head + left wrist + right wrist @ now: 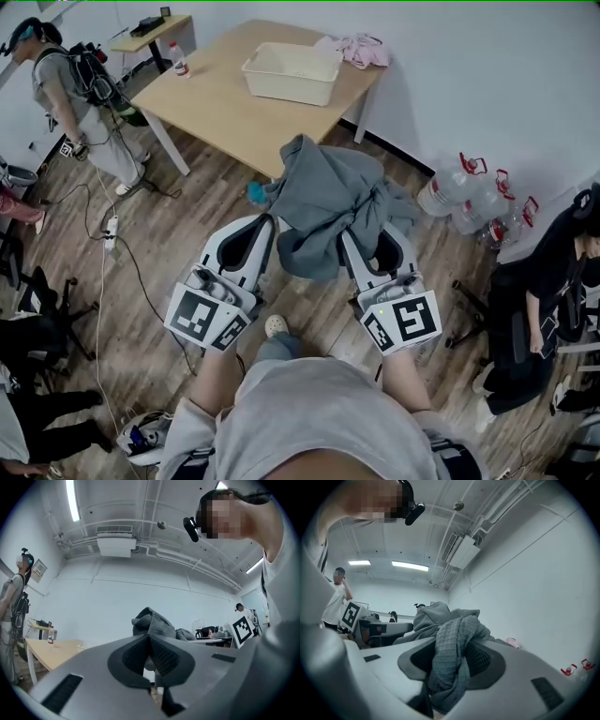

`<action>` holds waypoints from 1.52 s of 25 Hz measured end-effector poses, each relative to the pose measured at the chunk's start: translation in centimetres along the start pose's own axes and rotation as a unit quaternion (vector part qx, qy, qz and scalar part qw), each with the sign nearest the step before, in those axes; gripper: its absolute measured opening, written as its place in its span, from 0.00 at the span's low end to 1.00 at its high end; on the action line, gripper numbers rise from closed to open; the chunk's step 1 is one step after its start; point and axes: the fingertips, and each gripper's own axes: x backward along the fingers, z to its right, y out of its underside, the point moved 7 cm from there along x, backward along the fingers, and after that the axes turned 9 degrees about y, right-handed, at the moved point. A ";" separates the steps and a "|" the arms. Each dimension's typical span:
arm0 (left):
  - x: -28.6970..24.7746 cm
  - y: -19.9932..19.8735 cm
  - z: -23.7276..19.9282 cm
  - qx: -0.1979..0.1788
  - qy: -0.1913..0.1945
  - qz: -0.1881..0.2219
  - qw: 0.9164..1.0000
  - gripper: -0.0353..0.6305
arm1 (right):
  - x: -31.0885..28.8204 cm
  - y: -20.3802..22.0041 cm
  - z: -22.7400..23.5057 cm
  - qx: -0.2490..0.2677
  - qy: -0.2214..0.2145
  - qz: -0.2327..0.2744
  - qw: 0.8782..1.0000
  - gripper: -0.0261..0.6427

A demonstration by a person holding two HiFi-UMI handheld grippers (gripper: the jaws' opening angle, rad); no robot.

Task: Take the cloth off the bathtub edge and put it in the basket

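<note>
A grey cloth [328, 202] hangs bunched in the air between my two grippers, over the wooden floor. My left gripper [269, 219] is shut on its left edge; in the left gripper view the cloth [154, 623] rises just beyond the closed pads [161, 656]. My right gripper [371, 229] is shut on the cloth's right side, and in the right gripper view a thick fold of cloth [450, 639] fills the gap between its jaws and drapes down. The white basket [286, 86] stands on the wooden table [216, 112] ahead of me. No bathtub is in view.
A pink cloth [356, 47] lies at the table's far corner and a bottle [178, 61] at its left end. Large water jugs [459, 197] lie by the wall on the right. One person stands at far left [75, 94], another sits at right [544, 281]. Cables [112, 234] run across the floor.
</note>
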 end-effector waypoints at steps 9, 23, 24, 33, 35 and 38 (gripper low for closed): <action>-0.6 -0.3 -7.6 -0.001 0.022 -0.004 1.000 0.05 | -6.8 0.4 -2.0 -0.005 0.018 0.004 1.000 0.29; -0.1 -0.1 -15.1 0.003 0.043 0.001 0.999 0.05 | -12.6 0.6 -4.1 0.001 0.050 0.007 0.999 0.29; -0.3 0.0 -15.4 0.004 0.044 0.000 0.999 0.05 | -12.8 0.6 -4.0 0.001 0.050 0.007 0.999 0.29; -2.9 1.1 -19.6 0.008 0.040 -0.004 0.999 0.05 | -17.8 1.7 -2.5 -0.006 0.048 0.003 0.999 0.29; -4.0 1.2 -20.8 0.007 0.041 -0.005 0.999 0.05 | -19.4 1.8 -1.8 -0.007 0.046 0.003 0.999 0.29; -6.1 1.3 -22.9 0.002 0.042 -0.005 0.999 0.05 | -22.0 1.7 -0.7 -0.008 0.042 0.007 0.999 0.29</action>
